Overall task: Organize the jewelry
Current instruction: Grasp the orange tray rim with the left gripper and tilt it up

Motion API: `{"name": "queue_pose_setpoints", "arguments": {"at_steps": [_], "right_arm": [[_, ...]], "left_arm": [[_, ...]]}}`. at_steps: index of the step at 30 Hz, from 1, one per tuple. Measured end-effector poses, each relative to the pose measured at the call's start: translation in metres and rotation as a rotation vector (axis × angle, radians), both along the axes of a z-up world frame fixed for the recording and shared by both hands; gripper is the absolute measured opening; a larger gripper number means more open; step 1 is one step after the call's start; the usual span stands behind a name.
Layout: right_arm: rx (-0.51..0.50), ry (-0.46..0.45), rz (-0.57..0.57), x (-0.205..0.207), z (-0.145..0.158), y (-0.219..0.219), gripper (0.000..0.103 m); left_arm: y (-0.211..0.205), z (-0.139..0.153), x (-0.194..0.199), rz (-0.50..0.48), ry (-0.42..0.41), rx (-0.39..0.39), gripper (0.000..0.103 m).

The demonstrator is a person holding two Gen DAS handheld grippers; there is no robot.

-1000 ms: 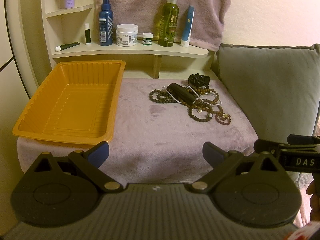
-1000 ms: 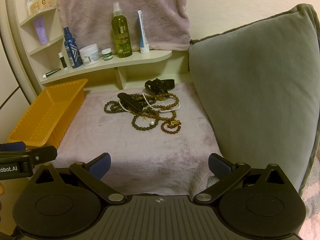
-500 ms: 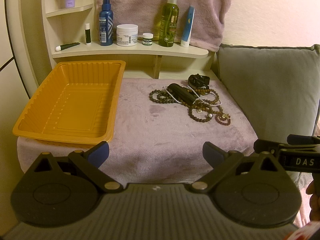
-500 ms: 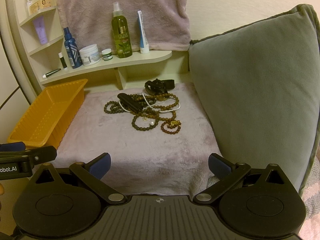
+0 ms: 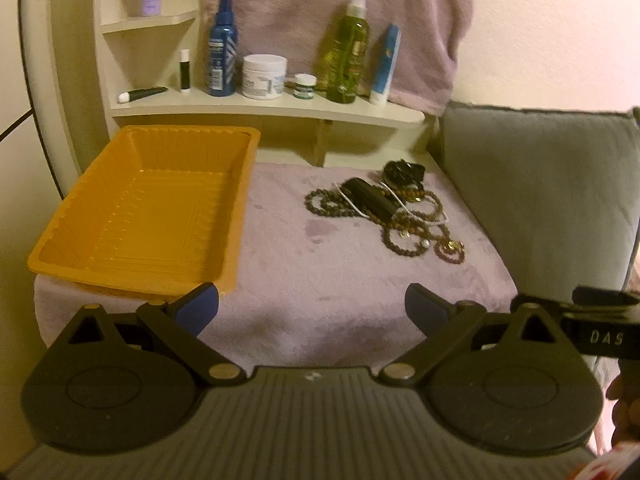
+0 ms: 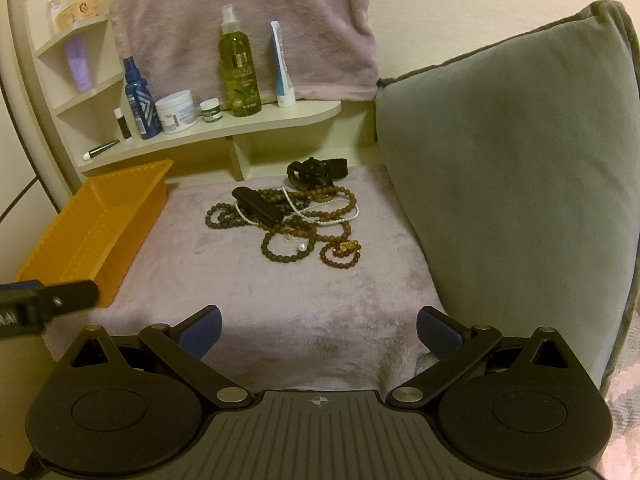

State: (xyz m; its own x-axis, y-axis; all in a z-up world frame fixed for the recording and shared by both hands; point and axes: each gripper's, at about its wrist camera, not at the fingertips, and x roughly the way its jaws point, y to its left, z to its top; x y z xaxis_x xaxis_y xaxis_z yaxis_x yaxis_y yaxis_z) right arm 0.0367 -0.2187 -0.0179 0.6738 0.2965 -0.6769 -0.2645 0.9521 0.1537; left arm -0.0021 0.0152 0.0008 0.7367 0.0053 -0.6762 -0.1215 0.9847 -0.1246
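Jewelry pile lying tangled near the blanket's back right corner, tray waiting empty at left; both claws, left and right, hovering wide open, empty: best lifting one strand singly.

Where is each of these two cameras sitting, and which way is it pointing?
Left wrist: rides the left gripper, open, looking forward at the orange tray; the right gripper's tip and a bit of hand show at right.
Right wrist: rides the right gripper, open, facing the jewelry pile and grey cushion.
Shared: tray, jewelry, shelf bottles.
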Motion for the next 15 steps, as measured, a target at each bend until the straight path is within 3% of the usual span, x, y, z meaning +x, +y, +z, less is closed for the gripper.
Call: {"name": "queue_pose_setpoints", "arguments": {"at_steps": [8, 15], "right_arm": [[-0.002, -0.006, 0.004, 0.01, -0.003, 0.007, 0.103], [-0.023, -0.021, 0.001, 0.029, -0.008, 0.02, 0.102]], "left_arm": [[0.05, 0.005, 0.007, 0.075, -0.034, -0.037, 0.098], [0.111, -0.007, 0.005, 0.169, -0.06, 0.004, 0.094]]}}
